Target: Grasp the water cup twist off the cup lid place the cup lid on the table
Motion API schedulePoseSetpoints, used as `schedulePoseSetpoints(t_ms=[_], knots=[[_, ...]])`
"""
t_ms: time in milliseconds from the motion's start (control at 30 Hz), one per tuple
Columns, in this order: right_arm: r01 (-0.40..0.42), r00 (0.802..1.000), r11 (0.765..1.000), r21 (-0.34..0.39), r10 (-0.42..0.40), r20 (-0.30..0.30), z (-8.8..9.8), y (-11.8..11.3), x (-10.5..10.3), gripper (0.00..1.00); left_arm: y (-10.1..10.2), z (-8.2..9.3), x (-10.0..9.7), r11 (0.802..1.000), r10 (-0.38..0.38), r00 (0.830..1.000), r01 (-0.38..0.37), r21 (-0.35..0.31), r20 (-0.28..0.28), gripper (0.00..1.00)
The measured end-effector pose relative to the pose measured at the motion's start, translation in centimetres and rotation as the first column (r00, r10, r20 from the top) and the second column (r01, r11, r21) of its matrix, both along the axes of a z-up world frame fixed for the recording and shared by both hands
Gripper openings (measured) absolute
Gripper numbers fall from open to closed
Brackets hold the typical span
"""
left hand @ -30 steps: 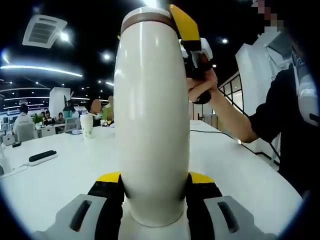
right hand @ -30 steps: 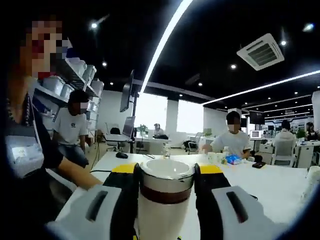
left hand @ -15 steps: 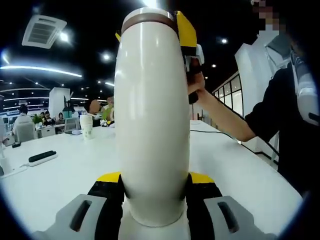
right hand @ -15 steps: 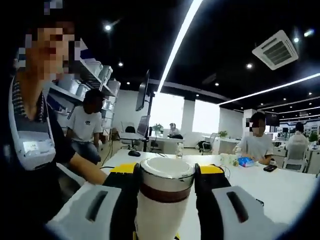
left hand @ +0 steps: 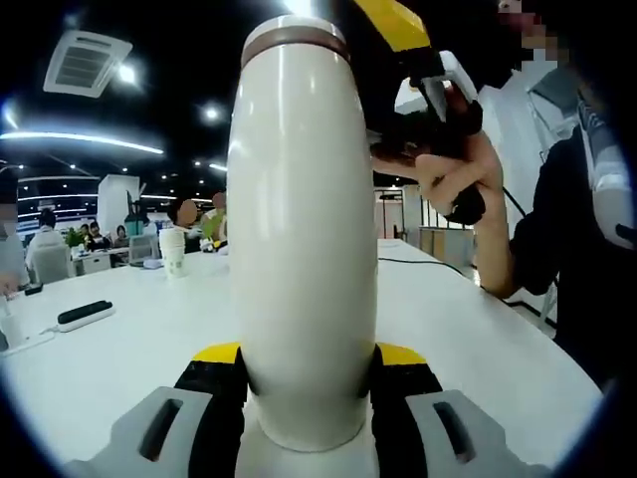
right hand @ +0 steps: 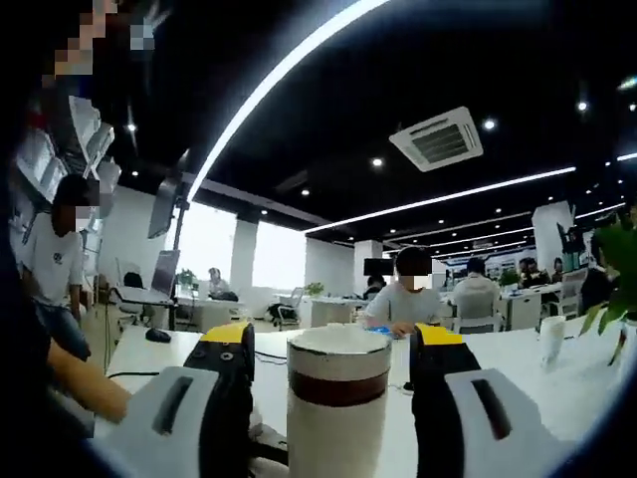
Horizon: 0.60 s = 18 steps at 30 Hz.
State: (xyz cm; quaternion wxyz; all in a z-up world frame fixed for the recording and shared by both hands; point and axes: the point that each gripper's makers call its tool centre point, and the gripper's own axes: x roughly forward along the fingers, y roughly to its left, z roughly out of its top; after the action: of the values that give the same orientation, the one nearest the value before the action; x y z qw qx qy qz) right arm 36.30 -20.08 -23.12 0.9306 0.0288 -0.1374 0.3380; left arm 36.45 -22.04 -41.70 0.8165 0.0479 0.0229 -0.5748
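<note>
A tall white water cup [left hand: 304, 249] with a brown band [left hand: 294, 42] under its lid stands upright above the table. My left gripper [left hand: 307, 355] is shut on its lower body. In the right gripper view the white lid [right hand: 338, 343] sits on the cup. My right gripper [right hand: 336, 335] is open around the lid, with a gap on each side between jaw and lid. In the left gripper view a yellow finger [left hand: 393, 20] of the right gripper shows beside the cup's top, held by a person's hand [left hand: 453, 169].
A white table [left hand: 119, 358] spreads below, with a paper cup [left hand: 173, 251] and a black power strip [left hand: 85, 312] on its far left. A person's dark sleeve [left hand: 567, 239] fills the right side. People sit at the table [right hand: 518, 349], near a plant [right hand: 612, 264].
The right gripper's jaws have parted from the lid, which they clamped before. In the left gripper view the right gripper and hand have drawn up and right of the cup's top. The left grip is unchanged.
</note>
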Motion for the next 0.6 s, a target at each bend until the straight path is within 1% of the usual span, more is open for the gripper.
schedulePoseSetpoints(t_ms=[33,67,133,167,200,233,267,333,400,433,467,500,567,600], knots=[[0.039,0.999,0.999,-0.001,-0.039,0.001,0.0,-0.5,0.4,0.63,-0.1,0.0,-0.1,1.000,0.000,1.000,0.000,0.001,0.001,0.50],[0.041,0.999,0.999,0.006,-0.041,0.002,0.1,-0.5,0.5,0.61,-0.1,0.0,-0.1,1.000,0.000,1.000,0.000,0.001,0.002,0.50],[0.041,0.999,0.999,0.017,-0.041,0.004,0.5,-0.7,1.0,0.53,0.0,0.0,0.0,1.000,0.000,1.000,0.000,0.002,0.002,0.50],[0.031,1.000,0.999,0.009,-0.031,0.000,0.5,-0.6,1.0,0.52,0.0,0.0,0.0,1.000,0.000,1.000,0.000,0.002,0.003,0.50],[0.014,1.000,1.000,-0.014,-0.014,0.010,0.4,-0.3,0.9,0.52,0.0,0.0,0.1,1.000,0.000,1.000,0.000,0.002,0.003,0.50],[0.019,1.000,0.999,-0.032,-0.019,0.007,0.3,-0.3,1.1,0.52,0.0,0.0,0.1,1.000,0.000,1.000,0.000,0.003,0.003,0.50],[0.011,1.000,1.000,-0.030,-0.011,-0.004,0.3,-0.2,1.2,0.52,0.1,0.0,0.1,1.000,0.000,1.000,0.000,0.003,0.003,0.50],[-0.046,0.999,0.997,-0.059,0.045,-0.027,-0.1,0.5,0.7,0.48,0.0,0.0,0.1,1.000,0.000,1.000,0.000,0.003,0.004,0.50],[-0.054,0.998,0.994,-0.095,0.052,-0.021,-0.1,0.6,0.7,0.48,0.0,0.0,0.1,1.000,0.000,1.000,0.000,0.003,0.003,0.50],[-0.076,0.997,0.991,-0.113,0.073,-0.026,-0.1,0.6,0.8,0.48,0.0,0.0,0.1,1.000,0.000,1.000,0.000,0.003,0.001,0.50],[-0.097,0.995,0.989,-0.112,0.093,-0.039,-0.2,0.6,0.8,0.48,0.0,0.0,0.1,1.000,0.000,1.000,0.000,0.003,0.002,0.50],[-0.133,0.991,0.984,-0.122,0.128,-0.046,-0.3,0.7,0.7,0.47,0.0,0.0,0.1,1.000,-0.001,1.000,0.001,0.003,0.002,0.50],[-0.176,0.984,0.976,-0.131,0.170,-0.056,-0.3,0.8,0.6,0.47,0.0,0.0,0.1,1.000,-0.001,1.000,0.001,0.003,0.001,0.50],[-0.224,0.974,0.965,-0.138,0.218,-0.058,-0.3,0.9,0.6,0.47,0.0,0.0,0.1,1.000,-0.001,1.000,0.001,0.003,0.001,0.50]])
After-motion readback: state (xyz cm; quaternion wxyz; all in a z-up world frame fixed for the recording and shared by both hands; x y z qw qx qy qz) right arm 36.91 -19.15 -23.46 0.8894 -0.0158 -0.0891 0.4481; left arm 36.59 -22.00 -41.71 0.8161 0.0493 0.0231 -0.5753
